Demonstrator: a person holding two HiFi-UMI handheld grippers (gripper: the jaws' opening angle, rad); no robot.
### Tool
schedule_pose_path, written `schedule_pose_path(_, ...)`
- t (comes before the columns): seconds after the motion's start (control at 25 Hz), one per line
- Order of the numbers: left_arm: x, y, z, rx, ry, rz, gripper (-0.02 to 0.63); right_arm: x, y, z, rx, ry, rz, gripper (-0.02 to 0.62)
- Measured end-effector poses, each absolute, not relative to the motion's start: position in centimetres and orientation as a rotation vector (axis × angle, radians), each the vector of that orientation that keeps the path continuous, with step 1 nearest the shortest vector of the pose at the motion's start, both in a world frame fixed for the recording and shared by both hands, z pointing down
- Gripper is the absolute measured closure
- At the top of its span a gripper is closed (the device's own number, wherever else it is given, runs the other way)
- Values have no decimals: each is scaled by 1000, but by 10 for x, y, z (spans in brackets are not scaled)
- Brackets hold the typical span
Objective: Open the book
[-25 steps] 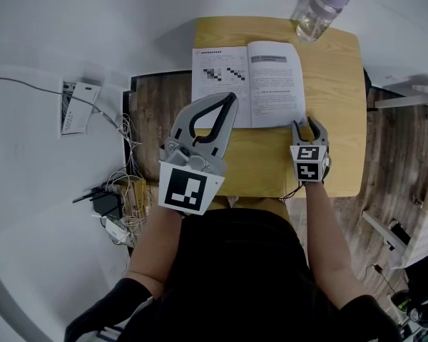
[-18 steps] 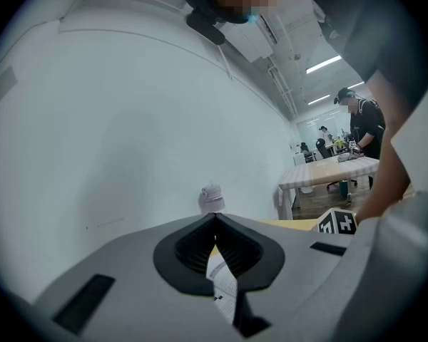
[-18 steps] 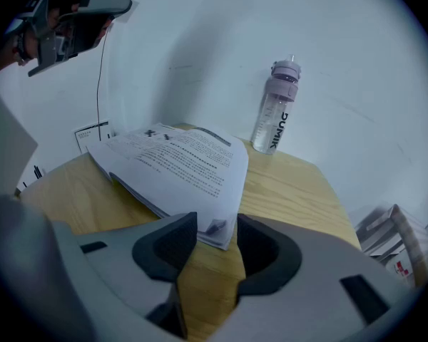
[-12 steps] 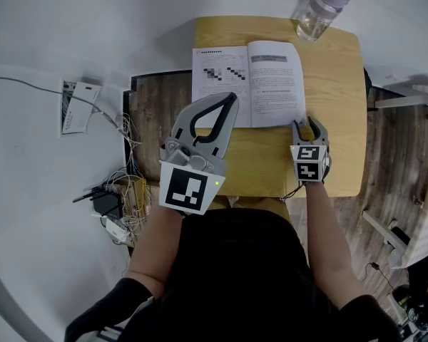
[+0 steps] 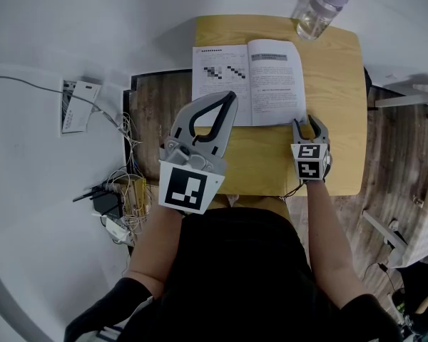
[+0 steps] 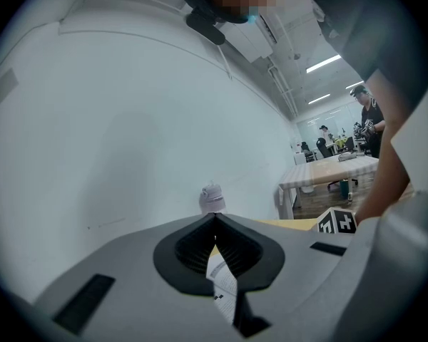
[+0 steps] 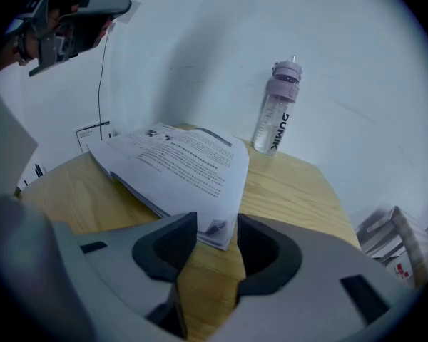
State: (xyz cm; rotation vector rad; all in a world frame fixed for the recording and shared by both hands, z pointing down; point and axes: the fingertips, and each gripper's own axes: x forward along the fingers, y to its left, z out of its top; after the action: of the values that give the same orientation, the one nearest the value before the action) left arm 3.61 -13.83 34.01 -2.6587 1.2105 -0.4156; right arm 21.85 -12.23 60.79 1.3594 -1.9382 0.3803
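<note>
The book (image 5: 247,84) lies open on the small wooden table (image 5: 335,105), with printed pages facing up. My right gripper (image 5: 308,123) rests at the book's near right corner. In the right gripper view that corner (image 7: 215,226) sits between the open jaws of the right gripper (image 7: 217,223), and the pads stand clear of it. My left gripper (image 5: 232,98) hangs above the book's near edge, its tips together on nothing. In the left gripper view the left gripper (image 6: 215,218) is shut, and a sliver of the page (image 6: 221,280) shows below the tips.
A clear water bottle (image 5: 319,7) with a pale lid stands at the table's far right corner. Cables and a power strip (image 5: 118,198) lie on the floor to the left of the table. A paper sheet (image 5: 78,105) lies further left. A white wall is behind the table.
</note>
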Motion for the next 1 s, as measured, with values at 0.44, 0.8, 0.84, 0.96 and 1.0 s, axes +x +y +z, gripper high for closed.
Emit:
schedule_pose_path(0.44, 38, -138, 335, -2645, 1195, -414, 596, 219, -126, 587, 1350, -1998, 320, 387)
schedule_pose_path(0.8, 43, -140, 326, -2633, 1182, -390, 595, 211, -132, 551, 1374, -2082, 243, 387)
schedule_pose_path(0.84, 44, -140, 325, -2630, 1179, -389, 596, 210, -133, 547, 1376, -2089, 230, 387)
schedule_pose_path(0.96, 45, -139, 322, -2621, 1172, -387, 595, 208, -136, 533, 1389, -2111, 200, 387)
schedule_pose_path(1.0, 44, -139, 321, -2619, 1174, -385, 595, 208, -136, 527, 1397, -2120, 191, 387)
